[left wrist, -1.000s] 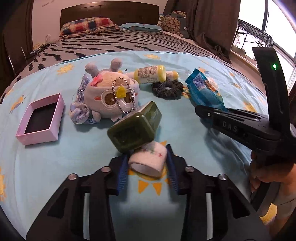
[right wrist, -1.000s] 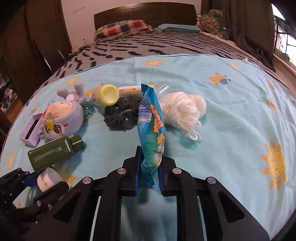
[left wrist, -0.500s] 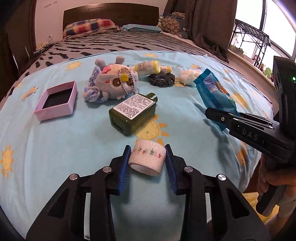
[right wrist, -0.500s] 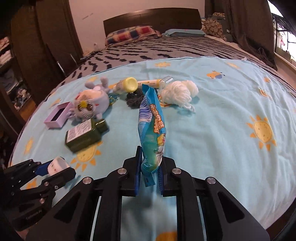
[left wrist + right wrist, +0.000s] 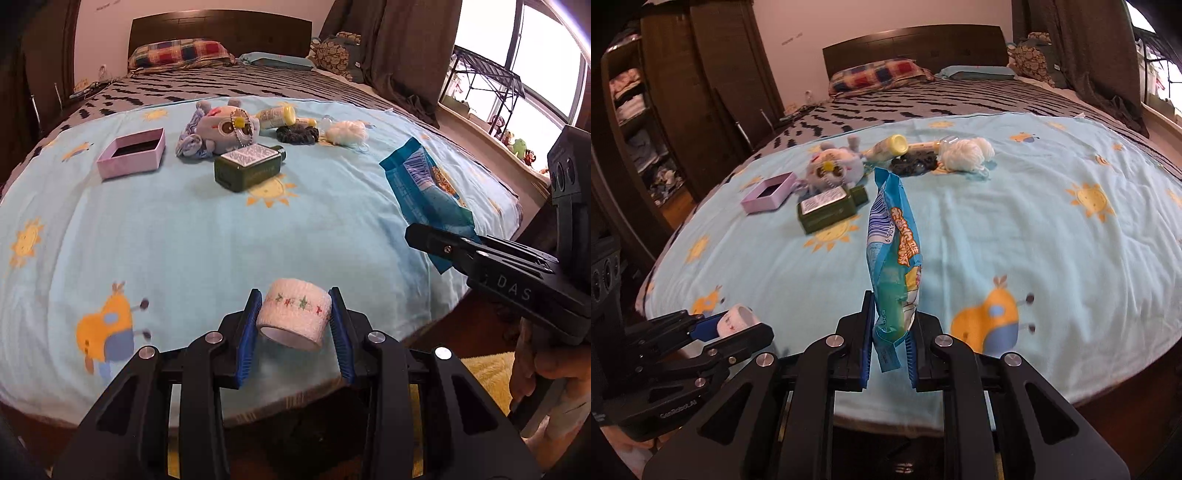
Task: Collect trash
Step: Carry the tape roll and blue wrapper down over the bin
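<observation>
Left gripper (image 5: 295, 321): jaws pinching white patterned tape roll (image 5: 294, 318) at bed's near edge — lifted clear.
Right gripper (image 5: 889, 338): jaws clamping crinkled blue snack wrapper (image 5: 894, 254) by its end, upright.
Sun-print blue blanket (image 5: 1015, 229): probably non-trash left — dark green bottle (image 5: 248, 169) mid-bed.

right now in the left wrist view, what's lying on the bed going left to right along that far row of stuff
pink box → plush toy → yellow bottle → dark scrunchie → white yarn ball. The green bottle overlaps the toy's span, so it is left out.
</observation>
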Action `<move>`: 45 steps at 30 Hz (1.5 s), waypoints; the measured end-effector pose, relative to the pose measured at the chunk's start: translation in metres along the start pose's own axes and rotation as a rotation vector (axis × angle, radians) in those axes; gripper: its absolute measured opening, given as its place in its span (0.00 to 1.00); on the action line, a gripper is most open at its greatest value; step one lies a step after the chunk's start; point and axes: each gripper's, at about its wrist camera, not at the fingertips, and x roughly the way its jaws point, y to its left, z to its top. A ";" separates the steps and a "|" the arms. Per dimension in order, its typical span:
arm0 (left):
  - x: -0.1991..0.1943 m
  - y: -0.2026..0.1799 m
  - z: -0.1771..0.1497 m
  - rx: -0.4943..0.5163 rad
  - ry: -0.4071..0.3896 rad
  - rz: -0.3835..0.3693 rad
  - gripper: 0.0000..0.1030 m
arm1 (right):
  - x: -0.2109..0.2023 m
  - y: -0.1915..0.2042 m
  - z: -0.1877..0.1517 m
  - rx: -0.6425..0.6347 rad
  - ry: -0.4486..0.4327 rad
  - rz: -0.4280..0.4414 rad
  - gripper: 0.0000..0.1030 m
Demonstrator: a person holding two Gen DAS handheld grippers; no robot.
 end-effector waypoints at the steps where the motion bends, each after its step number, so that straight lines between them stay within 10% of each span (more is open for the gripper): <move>1: -0.004 -0.001 -0.006 -0.001 -0.002 -0.001 0.34 | -0.003 0.002 -0.004 -0.003 -0.001 0.002 0.16; 20: -0.005 -0.007 -0.091 -0.006 0.073 -0.006 0.34 | -0.020 0.011 -0.098 0.012 0.110 0.017 0.16; 45: 0.077 -0.009 -0.172 0.001 0.356 -0.021 0.34 | 0.075 -0.020 -0.197 0.117 0.454 -0.010 0.16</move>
